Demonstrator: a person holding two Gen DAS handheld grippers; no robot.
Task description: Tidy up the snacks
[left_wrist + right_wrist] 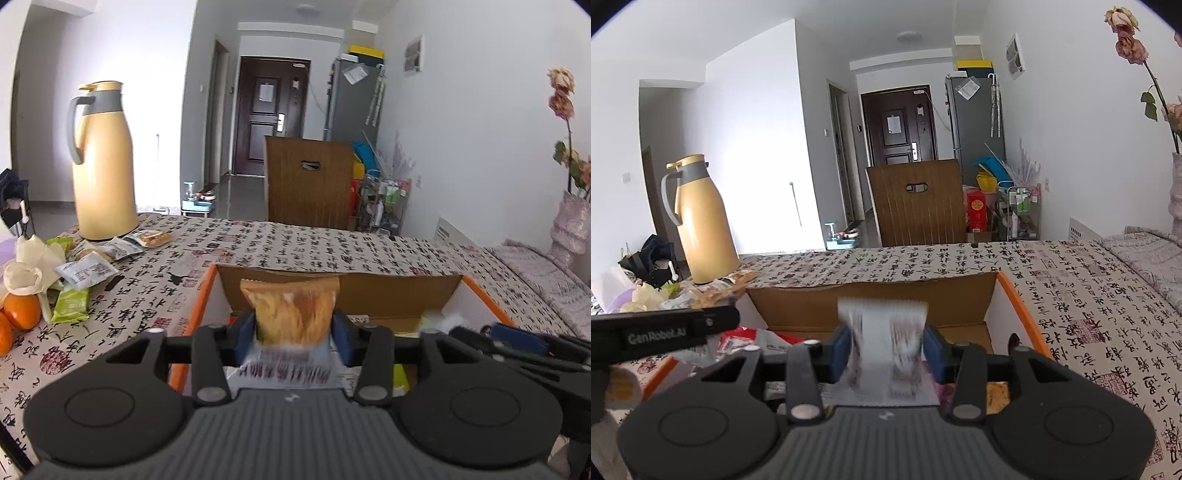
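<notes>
An orange-rimmed cardboard box (199, 295) (1019, 295) stands open on the table, and both grippers hang over it. Between the blue pads of my left gripper (293, 334) stands a tan snack packet (295, 310) with a white printed lower part. It is blurred while the fingers are sharp, and the jaws stand about its width apart. My right gripper (886, 345) has a white printed packet (882, 321) between its pads, also blurred, with small gaps at its sides. Other packets (738, 339) lie in the box.
Loose snack packets (88, 271), oranges (22, 310) and a yellow thermos jug (103, 166) sit at the table's left. A wooden chair (306, 181) stands behind the table. A vase with flowers (570, 229) is at the right, by the wall.
</notes>
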